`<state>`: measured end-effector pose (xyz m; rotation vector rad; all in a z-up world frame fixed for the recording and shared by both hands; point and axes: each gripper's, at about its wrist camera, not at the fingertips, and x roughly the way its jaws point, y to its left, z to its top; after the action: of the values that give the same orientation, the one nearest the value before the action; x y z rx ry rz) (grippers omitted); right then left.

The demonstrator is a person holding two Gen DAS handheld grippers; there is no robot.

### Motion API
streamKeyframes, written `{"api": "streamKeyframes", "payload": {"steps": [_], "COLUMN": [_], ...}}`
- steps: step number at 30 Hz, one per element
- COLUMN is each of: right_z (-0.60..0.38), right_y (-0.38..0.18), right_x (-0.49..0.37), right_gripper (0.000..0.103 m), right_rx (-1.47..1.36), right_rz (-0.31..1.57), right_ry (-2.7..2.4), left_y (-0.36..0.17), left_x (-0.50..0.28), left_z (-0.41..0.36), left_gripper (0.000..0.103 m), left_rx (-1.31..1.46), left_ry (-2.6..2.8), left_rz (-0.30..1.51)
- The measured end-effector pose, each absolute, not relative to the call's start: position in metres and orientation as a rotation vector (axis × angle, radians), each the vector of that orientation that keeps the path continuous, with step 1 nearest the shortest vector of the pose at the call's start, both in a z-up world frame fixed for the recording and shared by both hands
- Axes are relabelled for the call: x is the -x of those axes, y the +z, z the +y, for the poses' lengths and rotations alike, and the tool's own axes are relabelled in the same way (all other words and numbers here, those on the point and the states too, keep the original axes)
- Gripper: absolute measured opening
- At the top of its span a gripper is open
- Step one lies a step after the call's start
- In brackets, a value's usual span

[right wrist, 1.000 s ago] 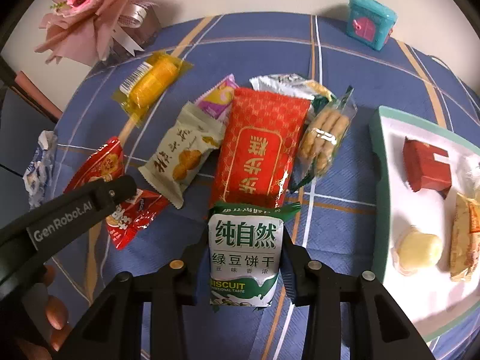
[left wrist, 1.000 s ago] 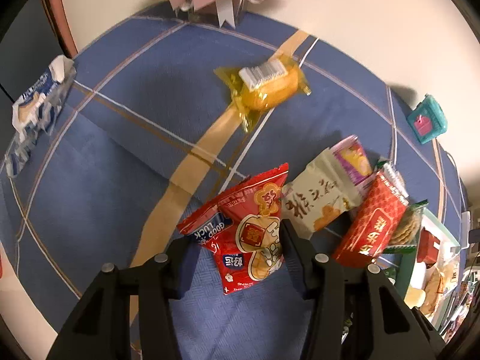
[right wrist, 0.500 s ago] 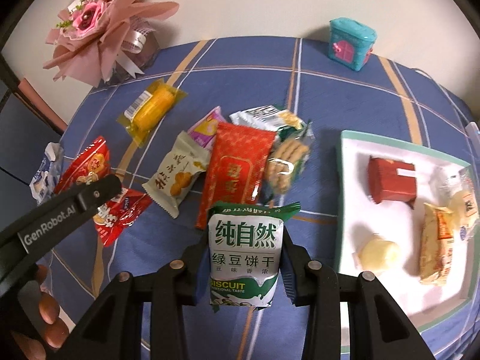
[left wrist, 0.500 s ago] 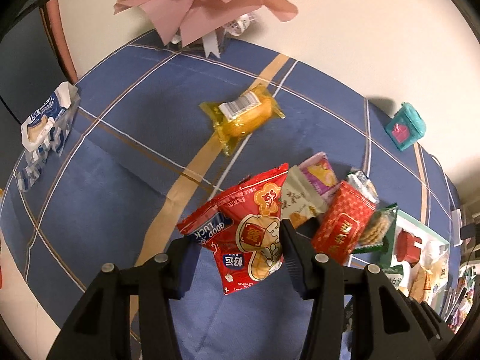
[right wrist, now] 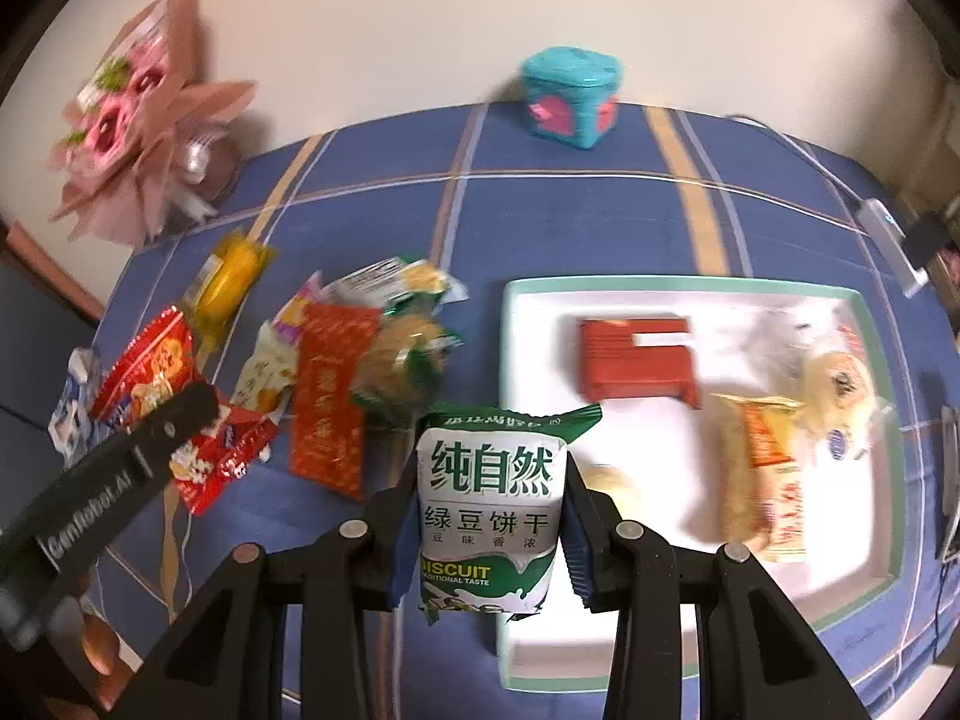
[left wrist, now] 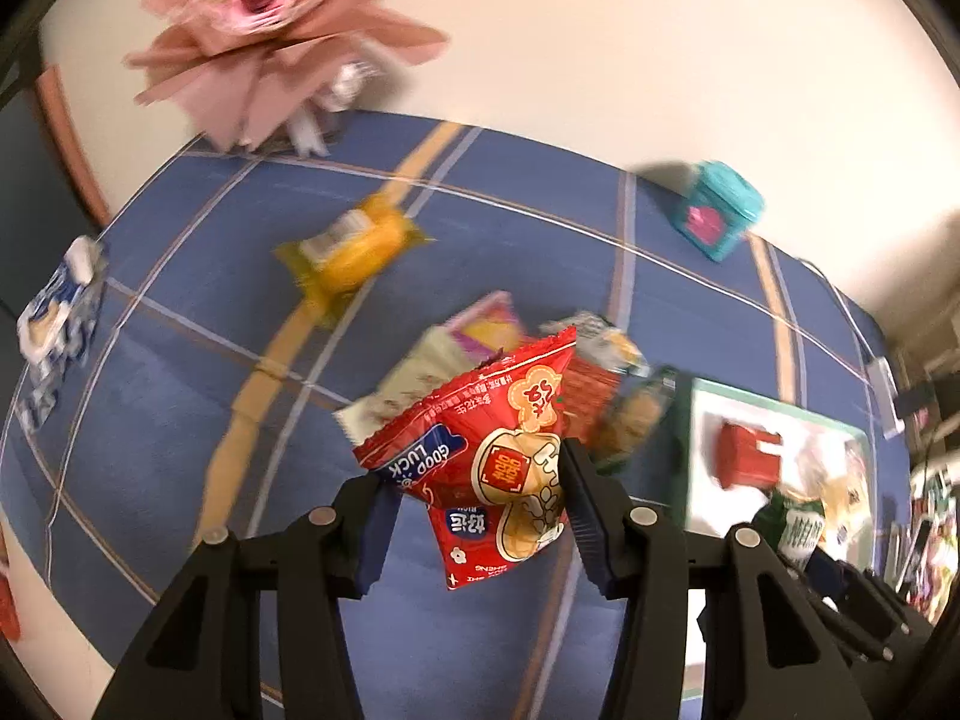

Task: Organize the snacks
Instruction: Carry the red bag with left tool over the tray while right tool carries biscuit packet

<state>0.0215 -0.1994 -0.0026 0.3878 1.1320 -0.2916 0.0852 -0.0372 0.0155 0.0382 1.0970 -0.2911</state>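
My left gripper point(left wrist: 474, 516) is shut on a red "Good Luck" snack packet point(left wrist: 492, 456) and holds it above the blue cloth; the packet also shows in the right wrist view point(right wrist: 162, 384). My right gripper point(right wrist: 489, 531) is shut on a green and white biscuit packet point(right wrist: 492, 498), held over the left edge of the white tray point(right wrist: 660, 294). The tray holds a red box point(right wrist: 636, 360), an orange wafer packet point(right wrist: 762, 468) and other wrapped snacks. Several loose snacks, among them a red packet point(right wrist: 330, 396) and a yellow cake point(right wrist: 231, 279), lie left of the tray.
A teal box point(right wrist: 570, 96) stands at the table's far edge. A pink bouquet point(right wrist: 132, 132) sits at the far left corner. A blue and white packet point(left wrist: 54, 318) lies at the left edge. A cable and adapter point(right wrist: 894, 240) lie far right.
Both grippers have moved right with their packets. The left gripper has lifted the red packet. The right gripper now hangs over the tray's left edge.
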Motion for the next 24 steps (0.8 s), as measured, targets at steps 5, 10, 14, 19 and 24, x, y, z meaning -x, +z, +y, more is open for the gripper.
{"api": "streamKeyframes", "payload": {"steps": [5, 10, 14, 19, 24], "right_z": [-0.230, -0.261, -0.289, -0.320, -0.340], "right_y": [0.004, 0.011, 0.012, 0.011, 0.010], "right_x": [-0.006, 0.008, 0.025, 0.045, 0.063], "right_gripper": [0.042, 0.042, 0.042, 0.043, 0.043], "right_rx": [-0.451, -0.500, -0.528, -0.557, -0.549], "right_rz": [1.111, 1.083, 1.078, 1.077, 1.091], "right_ry": [-0.335, -0.388, -0.440, -0.494, -0.548], "left_y": [0.019, 0.021, 0.022, 0.021, 0.017], "left_x": [-0.071, -0.052, -0.033, -0.010, 0.013], "left_z": [-0.069, -0.099, -0.129, -0.159, -0.185], "left_gripper": [0.053, 0.053, 0.053, 0.053, 0.053], "left_rx": [-0.079, -0.122, -0.181, -0.242, -0.302], "left_ry": [-0.363, -0.429, -0.480, -0.545, -0.597], "left_rz": [1.095, 1.089, 1.078, 1.071, 1.066]}}
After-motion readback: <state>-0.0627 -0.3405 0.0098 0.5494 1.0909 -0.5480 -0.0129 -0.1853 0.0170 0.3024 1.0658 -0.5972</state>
